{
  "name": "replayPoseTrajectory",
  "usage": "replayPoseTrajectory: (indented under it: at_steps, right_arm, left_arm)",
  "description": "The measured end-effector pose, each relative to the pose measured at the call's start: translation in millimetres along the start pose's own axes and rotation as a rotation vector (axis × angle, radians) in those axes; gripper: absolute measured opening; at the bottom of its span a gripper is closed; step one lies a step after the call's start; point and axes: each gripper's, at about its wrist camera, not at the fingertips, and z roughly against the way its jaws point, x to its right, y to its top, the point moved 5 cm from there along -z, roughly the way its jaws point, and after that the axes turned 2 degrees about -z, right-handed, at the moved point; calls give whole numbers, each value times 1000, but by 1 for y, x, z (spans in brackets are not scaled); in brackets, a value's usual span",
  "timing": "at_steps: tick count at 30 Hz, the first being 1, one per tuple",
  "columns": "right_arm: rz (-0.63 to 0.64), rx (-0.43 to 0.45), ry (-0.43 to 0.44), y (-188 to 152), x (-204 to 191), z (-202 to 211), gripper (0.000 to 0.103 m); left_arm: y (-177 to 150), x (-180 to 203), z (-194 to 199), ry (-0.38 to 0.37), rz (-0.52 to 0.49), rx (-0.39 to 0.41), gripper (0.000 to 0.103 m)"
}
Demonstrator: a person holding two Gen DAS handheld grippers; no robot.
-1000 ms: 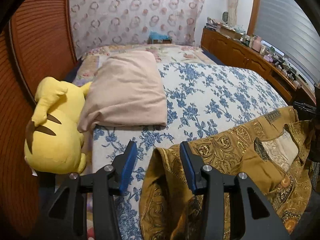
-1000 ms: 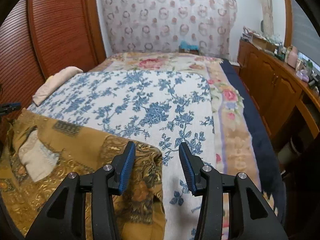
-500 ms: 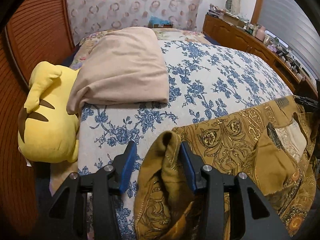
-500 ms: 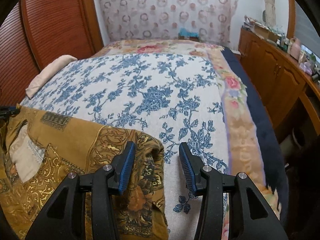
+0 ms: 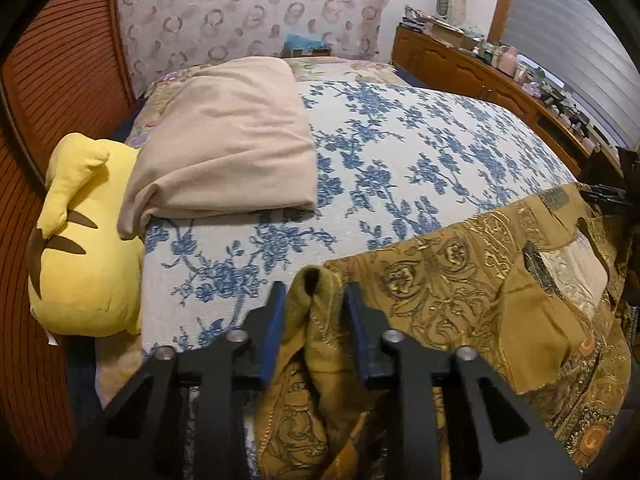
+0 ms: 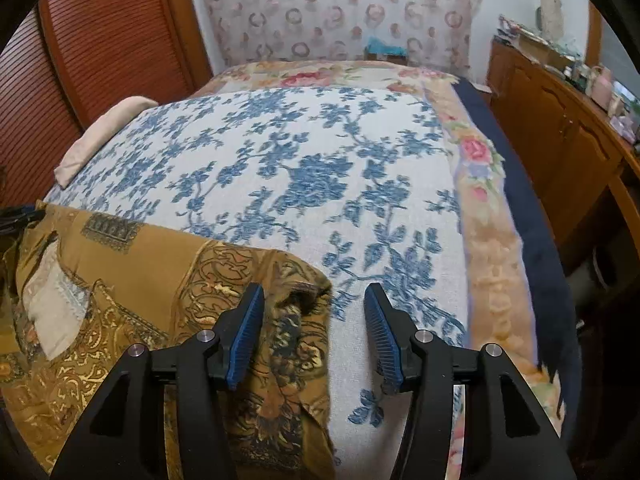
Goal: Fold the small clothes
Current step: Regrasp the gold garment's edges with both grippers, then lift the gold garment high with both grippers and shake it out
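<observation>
A golden-brown patterned garment [image 5: 460,292] lies spread along the near edge of the blue-flowered bedspread [image 5: 400,168]. My left gripper [image 5: 314,292] is closing on the garment's left corner, and a bunched fold of cloth fills the gap between its blue pads. In the right wrist view the same garment [image 6: 140,264] reaches in from the left. My right gripper [image 6: 313,292] is opening over its right corner. That rumpled corner lies between the jaws against the left pad [image 6: 248,320], and the right pad is well clear of it.
A folded beige cloth [image 5: 232,140] lies at the back left of the bed, with a yellow plush toy [image 5: 84,240] beside it at the edge. A wooden cabinet [image 6: 560,140] crowded with small items runs along the right. A louvred wooden panel [image 6: 112,32] stands at the left.
My left gripper's jaws have narrowed onto the garment's corner, which has bunched up between them. The right gripper's jaws have spread wider, and it has dipped slightly toward the bed.
</observation>
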Motion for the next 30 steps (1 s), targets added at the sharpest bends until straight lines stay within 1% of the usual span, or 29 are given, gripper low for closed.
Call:
replayPoseTrajectory:
  at_steps: [1, 2, 4, 5, 6, 8, 10, 13, 15, 17, 19, 23, 25, 26, 28, 29, 30]
  right_arm:
    - [5, -3, 14, 1, -2, -1, 52]
    - [12, -5, 29, 2, -5, -1, 44]
    - [40, -6, 38, 1, -11, -1, 34]
    - [52, -8, 55, -1, -15, 0, 22]
    - [46, -11, 79, -2, -17, 1, 16]
    - [40, -4, 98, -5, -20, 7, 9]
    - [40, 23, 111, -5, -24, 20, 7]
    - [46, 119, 138, 4, -37, 57, 6]
    - [51, 184, 161, 13, -48, 86, 6]
    - [69, 239, 206, 28, -64, 117, 6]
    - [94, 274, 205, 44, -77, 138, 6]
    - [177, 392, 217, 83, -112, 204, 5]
    - [199, 444, 227, 96, -122, 233, 5]
    - [210, 480, 235, 107, -130, 255, 5]
    - [208, 521, 254, 120, -138, 283, 6]
    - [221, 556, 260, 130, -147, 304, 5]
    - [246, 589, 245, 136, -154, 321, 5]
  left_arm:
    - [0, 2, 0, -10, -1, -2, 14]
    - [0, 3, 1, -3, -4, 2, 11]
    - [0, 5, 5, -8, 1, 11, 8]
    - [0, 4, 9, -11, 16, 20, 6]
    - [0, 5, 14, -12, 24, 39, 6]
    - [2, 9, 30, -16, 22, 90, 5]
    - [5, 15, 48, -17, 19, 137, 5]
    - [15, 26, 84, -44, 23, 227, 5]
    - [24, 35, 116, -73, 20, 303, 5]
    - [37, 44, 144, -89, 22, 371, 5]
    - [49, 54, 173, -98, 9, 442, 5]
    - [81, 64, 235, -83, -25, 575, 5]
    - [96, 65, 264, -67, -37, 632, 5]
    - [104, 67, 279, -58, -55, 660, 5]
    - [118, 70, 309, -37, -89, 715, 5]
    - [126, 71, 325, -32, -100, 748, 5]
    - [132, 72, 337, -21, -113, 770, 5]
